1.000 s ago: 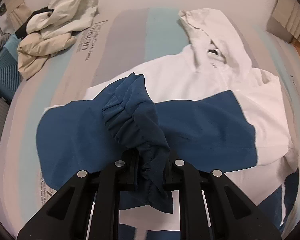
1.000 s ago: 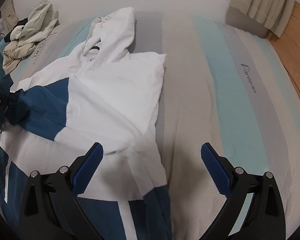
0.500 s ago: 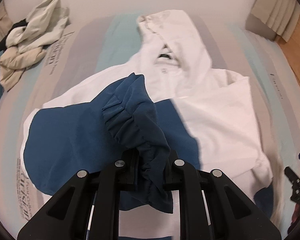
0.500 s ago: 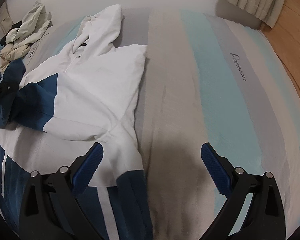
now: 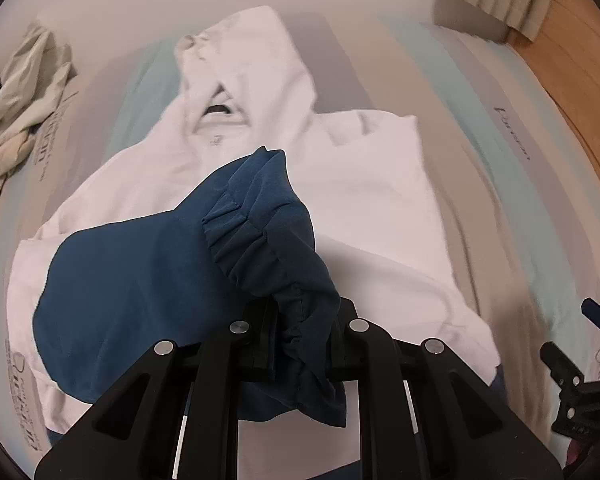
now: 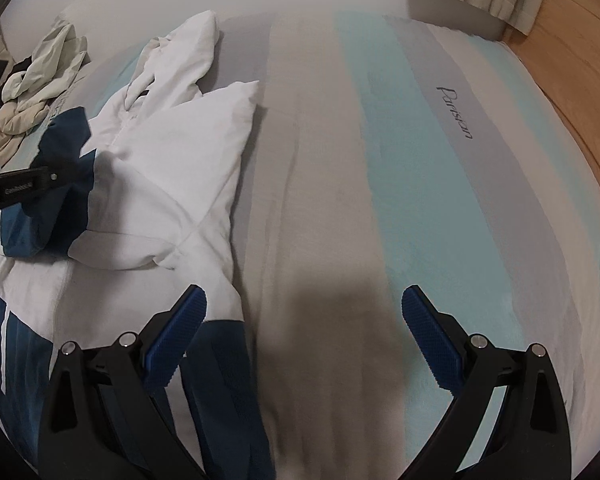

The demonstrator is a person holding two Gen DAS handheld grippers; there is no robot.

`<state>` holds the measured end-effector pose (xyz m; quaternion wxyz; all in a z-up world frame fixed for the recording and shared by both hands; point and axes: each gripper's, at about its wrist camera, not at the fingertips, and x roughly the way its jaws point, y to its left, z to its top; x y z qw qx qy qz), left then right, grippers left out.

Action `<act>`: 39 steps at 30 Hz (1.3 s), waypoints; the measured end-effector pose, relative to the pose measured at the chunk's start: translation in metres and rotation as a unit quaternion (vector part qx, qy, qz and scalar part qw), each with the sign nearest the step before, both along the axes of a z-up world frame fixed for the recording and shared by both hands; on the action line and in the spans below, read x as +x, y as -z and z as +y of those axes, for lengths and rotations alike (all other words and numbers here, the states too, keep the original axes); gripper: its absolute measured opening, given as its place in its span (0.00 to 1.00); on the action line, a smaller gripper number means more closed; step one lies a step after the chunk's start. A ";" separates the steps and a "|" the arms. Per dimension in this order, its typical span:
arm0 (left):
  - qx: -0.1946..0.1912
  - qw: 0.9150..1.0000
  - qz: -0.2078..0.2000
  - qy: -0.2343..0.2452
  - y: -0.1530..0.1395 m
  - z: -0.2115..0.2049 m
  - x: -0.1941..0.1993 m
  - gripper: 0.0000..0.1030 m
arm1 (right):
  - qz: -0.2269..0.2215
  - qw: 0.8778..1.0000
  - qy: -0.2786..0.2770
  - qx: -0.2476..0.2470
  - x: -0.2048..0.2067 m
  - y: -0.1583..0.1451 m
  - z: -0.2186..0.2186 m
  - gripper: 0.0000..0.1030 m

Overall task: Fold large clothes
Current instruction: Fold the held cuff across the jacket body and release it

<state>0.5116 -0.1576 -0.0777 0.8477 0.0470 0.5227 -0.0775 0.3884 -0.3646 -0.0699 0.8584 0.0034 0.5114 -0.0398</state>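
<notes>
Blue sleeve goes across the chest, keep it flat

Blue cuff (image 5: 278, 280) is pinched tight between the jaws of the left gripper (image 5: 300, 344), with the rest of the sleeve (image 5: 140, 280) trailing off to the left over the hoodie (image 5: 360, 184). The hoodie lies spread on the striped bed cover (image 6: 380, 160), hood at the far end, and its other sleeve (image 6: 180, 148) looks already folded in over the white chest.

My take on doing this bit well: carry the cuff low across the body so the sleeve lays down in one straight band instead of bunching. Aim for it to land square over the folded white sleeve, not past the right edge of the body. Let go only once the fabric rests on the chest, otherwise the gathered cuff will flop back.

The right gripper (image 6: 304, 320) hangs over the near right edge of the hoodie, jaws wide apart and holding nothing. It could press the hem there so the body doesn't drag along. A pile of pale clothes (image 5: 16, 112) sits far left, well clear
</notes>
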 end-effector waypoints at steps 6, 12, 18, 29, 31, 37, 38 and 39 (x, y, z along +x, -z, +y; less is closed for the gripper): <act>-0.004 1.000 0.005 0.012 0.006 -0.035 0.000 0.13 | 0.005 1.000 0.000 -0.001 -0.009 0.006 -0.011 0.92; 0.006 1.000 0.015 0.023 0.016 -0.062 0.002 0.14 | 0.008 1.000 0.007 0.001 -0.014 0.010 -0.027 0.92; 0.026 0.999 0.020 0.027 0.029 -0.077 0.007 0.14 | 0.007 1.000 0.000 0.000 -0.014 0.016 -0.033 0.92; 0.044 0.997 0.049 0.031 0.048 -0.086 0.012 0.26 | 0.010 1.000 0.000 0.000 -0.011 0.015 -0.041 0.92; 0.034 0.998 0.056 0.025 0.041 -0.082 0.012 0.54 | 0.009 1.000 -0.003 -0.002 -0.008 0.010 -0.040 0.92; -0.008 0.999 0.021 0.043 -0.004 -0.054 0.009 0.83 | -0.003 1.000 -0.011 -0.004 0.009 -0.018 -0.028 0.92; -0.010 0.998 0.015 0.053 -0.012 -0.043 0.011 0.87 | -0.005 1.000 -0.015 -0.003 0.015 -0.025 -0.024 0.92; -0.008 0.998 0.009 0.059 -0.018 -0.030 0.013 0.89 | -0.007 1.000 -0.019 -0.003 0.020 -0.030 -0.020 0.92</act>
